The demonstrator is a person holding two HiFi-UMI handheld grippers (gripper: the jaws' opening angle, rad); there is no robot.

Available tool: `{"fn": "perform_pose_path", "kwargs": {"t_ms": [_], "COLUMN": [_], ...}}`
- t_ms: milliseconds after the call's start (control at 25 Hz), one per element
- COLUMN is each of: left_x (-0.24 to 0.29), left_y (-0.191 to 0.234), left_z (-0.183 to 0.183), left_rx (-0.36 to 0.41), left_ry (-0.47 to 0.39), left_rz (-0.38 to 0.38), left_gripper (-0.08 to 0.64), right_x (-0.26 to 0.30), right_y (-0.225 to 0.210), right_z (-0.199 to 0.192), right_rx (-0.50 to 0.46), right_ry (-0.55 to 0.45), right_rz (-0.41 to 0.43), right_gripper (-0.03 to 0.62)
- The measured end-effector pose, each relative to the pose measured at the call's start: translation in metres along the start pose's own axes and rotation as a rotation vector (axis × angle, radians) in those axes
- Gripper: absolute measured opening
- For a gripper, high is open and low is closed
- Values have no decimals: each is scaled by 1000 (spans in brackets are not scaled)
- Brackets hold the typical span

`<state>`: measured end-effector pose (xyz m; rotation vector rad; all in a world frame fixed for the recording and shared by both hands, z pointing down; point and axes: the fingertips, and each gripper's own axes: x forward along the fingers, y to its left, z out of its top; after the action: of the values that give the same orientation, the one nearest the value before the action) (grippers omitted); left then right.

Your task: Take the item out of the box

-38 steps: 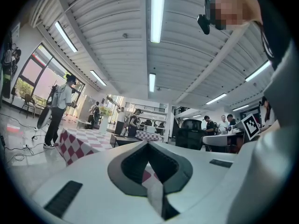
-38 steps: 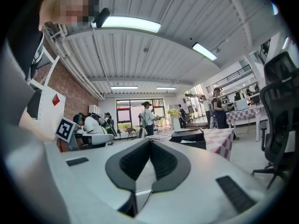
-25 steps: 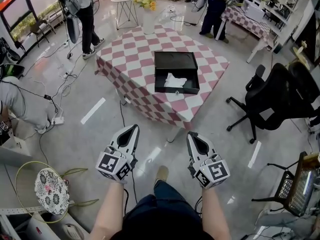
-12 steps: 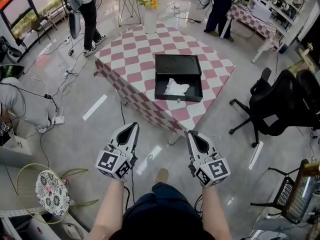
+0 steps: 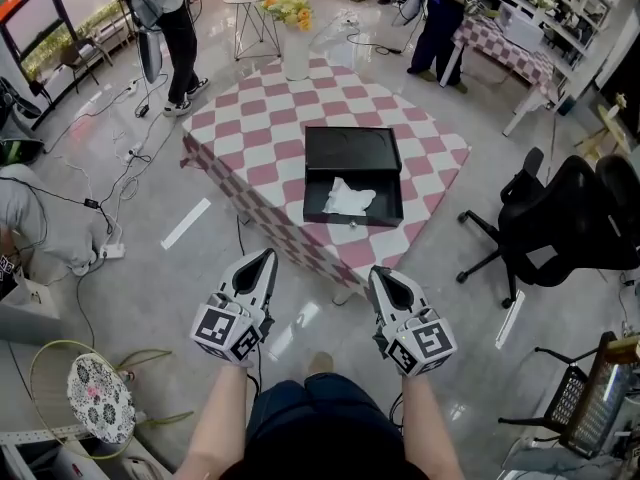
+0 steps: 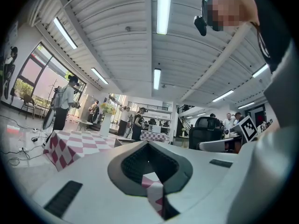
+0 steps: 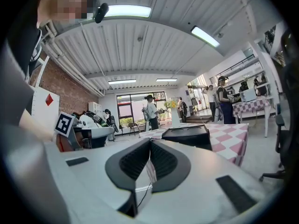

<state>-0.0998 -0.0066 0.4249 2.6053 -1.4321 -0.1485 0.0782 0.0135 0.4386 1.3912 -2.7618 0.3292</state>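
Plainly, the white crumpled item [image 5: 349, 197] lies inside the black box [image 5: 351, 148], in the half nearer the person, with the box's far half bare. The box sits open near the middle of a table [image 5: 262, 128] covered with a pink-and-white checked cloth, and a white vase with yellow flowers [image 5: 294, 30] stands at the table's far corner. On this side of the table, over the shiny floor [image 5: 150, 258] and well apart from the box, the person holds both tools out, their tips pointing toward the table. The left gripper [image 5: 268, 256] has its jaws brought together with nothing between them; its own view shows the tips meeting [image 6: 148, 144], with the checked cloth beyond. The right gripper [image 5: 378, 273] is likewise closed and empty, and in its own view [image 7: 150, 141] the black box shows just past the tips. A black office chair [image 5: 560, 218] stands to the right of the table. Farther back, one person [image 5: 170, 18] stands at the left and another [image 5: 438, 23] at the right, beside a second checked table [image 5: 505, 46].
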Motion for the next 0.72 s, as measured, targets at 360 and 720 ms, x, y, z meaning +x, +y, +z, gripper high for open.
{"fn": "perform_pose_path", "kwargs": {"t_ms": [360,720], "left_x": [18,36], "left_y": [3,5], "left_z": [0,-8], "left_rx": [-2,-4], "left_ry": [1,15], "left_rz": [-14,-32], "left_gripper": [0,0], "right_x": [16,30], "right_y": [-12,-23], "right_z": [2,-3], "right_rx": [4,21], "right_ry": [10,26], "right_rz": [16,11], "right_gripper": [8,8]}}
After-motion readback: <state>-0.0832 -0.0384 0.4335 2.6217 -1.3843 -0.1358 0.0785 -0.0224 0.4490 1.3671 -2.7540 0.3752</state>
